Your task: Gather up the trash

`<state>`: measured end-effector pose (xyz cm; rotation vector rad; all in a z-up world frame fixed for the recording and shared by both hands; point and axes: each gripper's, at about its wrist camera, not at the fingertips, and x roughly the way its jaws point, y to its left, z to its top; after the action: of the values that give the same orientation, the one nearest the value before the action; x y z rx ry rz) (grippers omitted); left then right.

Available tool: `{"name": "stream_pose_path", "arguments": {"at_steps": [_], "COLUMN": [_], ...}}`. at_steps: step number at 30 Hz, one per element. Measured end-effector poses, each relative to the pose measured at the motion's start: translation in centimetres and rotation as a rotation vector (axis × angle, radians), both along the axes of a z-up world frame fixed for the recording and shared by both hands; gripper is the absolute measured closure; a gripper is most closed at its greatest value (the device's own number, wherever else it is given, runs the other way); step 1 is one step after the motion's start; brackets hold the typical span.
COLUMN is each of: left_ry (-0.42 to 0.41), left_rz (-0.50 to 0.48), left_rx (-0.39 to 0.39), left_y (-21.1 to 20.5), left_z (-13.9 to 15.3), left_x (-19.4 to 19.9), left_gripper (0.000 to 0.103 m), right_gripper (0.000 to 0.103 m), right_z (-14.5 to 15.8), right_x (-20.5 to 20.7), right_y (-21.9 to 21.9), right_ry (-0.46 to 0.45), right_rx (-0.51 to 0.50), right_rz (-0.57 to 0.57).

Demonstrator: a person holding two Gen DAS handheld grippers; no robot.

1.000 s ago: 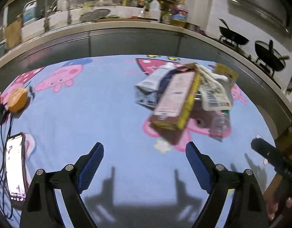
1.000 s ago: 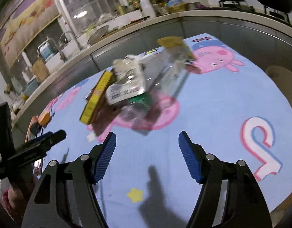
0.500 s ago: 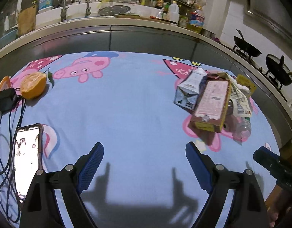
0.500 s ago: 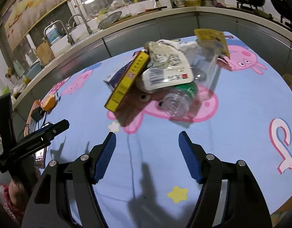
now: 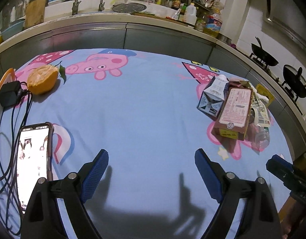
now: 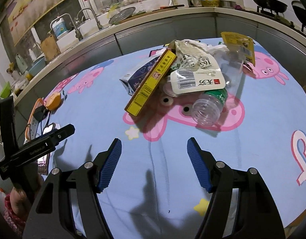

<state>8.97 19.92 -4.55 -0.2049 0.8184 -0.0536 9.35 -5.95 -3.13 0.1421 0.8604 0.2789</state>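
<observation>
In the left wrist view you are holding the left hand-held gripper (image 5: 152, 176) wide and empty with the trash pile (image 5: 235, 109) lying well off to its right, while in the right wrist view the right hand-held gripper (image 6: 154, 163), also wide and empty, is facing the trash pile (image 6: 184, 79) straight ahead and nearer, the yellow box (image 6: 152, 83) running diagonally away.

Left gripper (image 5: 152, 171) has swung left and pulled away from the trash pile (image 5: 234, 107): a second ago the pile sat ahead of its fingers, now it's off at the right edge of the left wrist view. That swing brought the whole orange (image 5: 42, 79), the charger (image 5: 9, 96) and the full phone (image 5: 32, 159) into frame. Right gripper (image 6: 154, 159) has turned toward the pile (image 6: 182, 79): the pile was up-left and motion-blurred, now it's sharp and centred ahead of the fingers. The plastic bottle (image 6: 209, 107) now reads clearly.
</observation>
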Motion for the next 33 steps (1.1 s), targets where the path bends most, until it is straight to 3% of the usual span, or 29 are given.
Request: {"name": "stream_pose_path", "arguments": {"at_steps": [8,13,19,20,21,22,26,31,33], "left_ry": [0.005,0.004,0.01,0.012,0.013,0.015,0.019,0.006,0.004], "left_rz": [-0.014,-0.01,0.005,0.01,0.011,0.014,0.012,-0.039,-0.062], "left_rx": [-0.007,-0.014,-0.01,-0.007,-0.005,-0.004,-0.017,-0.041,-0.054], "left_y": [-0.1,0.1,0.5,0.5,0.6,0.7,0.7,-0.9,-1.7], "left_z": [-0.3,-0.2,-0.2,-0.3,-0.3,-0.3,0.0,0.8,1.2], "left_x": [0.1,0.4,0.2,0.1,0.1,0.1,0.1,0.0,-0.1], "left_gripper": [0.014,0.014,0.014,0.014,0.014,0.014,0.014,0.009,0.008], "right_gripper": [0.035,0.035,0.037,0.048,0.066,0.072,0.08,0.076,0.047], "right_z": [0.3,0.5,-1.7,-1.9,-2.2,-2.3,-2.0,-3.1,-3.3], "right_x": [1.1,4.5,9.5,9.8,10.2,10.1,7.5,2.5,1.0], "right_y": [0.4,0.7,1.2,1.3,1.5,1.6,2.3,3.5,3.5], "right_ry": [0.006,0.021,0.103,0.106,0.112,0.128,0.137,0.198,0.176], "right_rx": [0.03,0.097,0.171,0.178,0.191,0.229,0.23,0.226,0.172], "right_rz": [0.001,-0.017,-0.068,-0.067,-0.052,-0.025,0.052,0.2,0.194]}}
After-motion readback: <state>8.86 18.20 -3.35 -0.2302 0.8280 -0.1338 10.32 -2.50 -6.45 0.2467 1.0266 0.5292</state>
